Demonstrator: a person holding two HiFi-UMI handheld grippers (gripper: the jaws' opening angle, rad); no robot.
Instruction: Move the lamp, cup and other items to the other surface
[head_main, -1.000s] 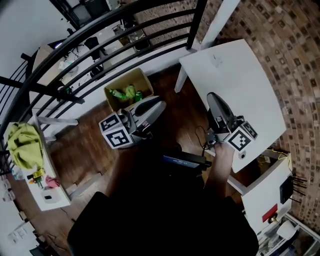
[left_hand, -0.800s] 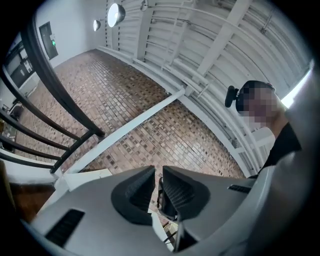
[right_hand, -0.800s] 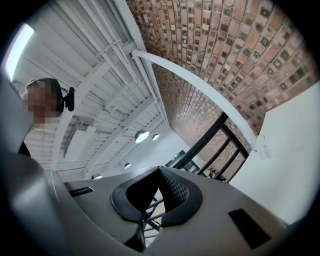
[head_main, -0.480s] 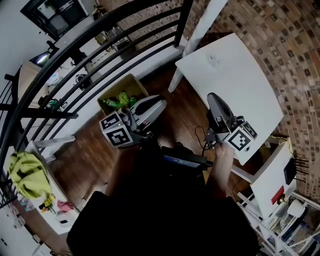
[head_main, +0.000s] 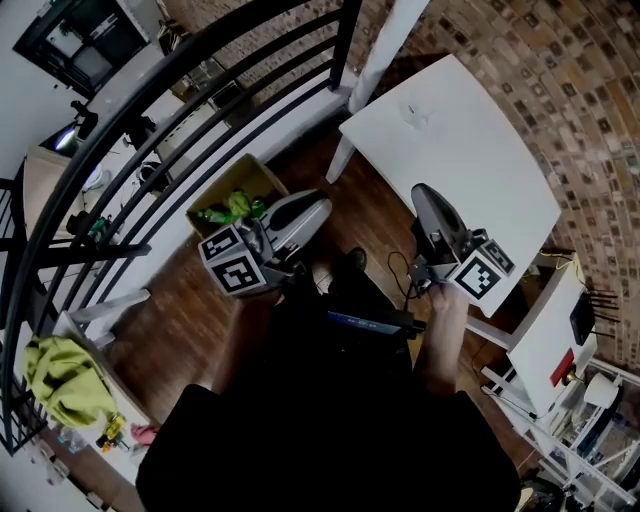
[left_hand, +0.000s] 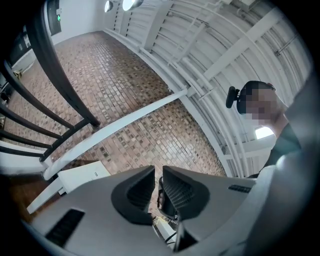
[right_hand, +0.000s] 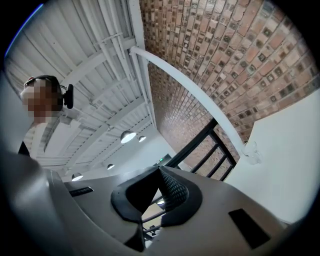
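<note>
A white table (head_main: 470, 170) stands at the upper right of the head view, against a brick wall. On its far end sits a small clear cup (head_main: 409, 112), which the right gripper view also shows as a clear cup (right_hand: 251, 151) on the white table (right_hand: 285, 165). My right gripper (head_main: 422, 192) hovers by the table's near edge, shut and empty, its jaws (right_hand: 160, 186) closed together. My left gripper (head_main: 318, 208) is over the wooden floor left of the table, also shut with nothing held (left_hand: 157, 187). No lamp is visible.
A cardboard box (head_main: 232, 195) with green items sits on the floor by a black railing (head_main: 200, 90). A second white table with a yellow-green cloth (head_main: 62, 375) stands at the lower left. A white shelf unit (head_main: 545, 340) is at the right.
The view has swung: the white table and box have shifted left and up, the cloth table has dropped toward the lower-left corner. Both grippers stay shut and empty.
</note>
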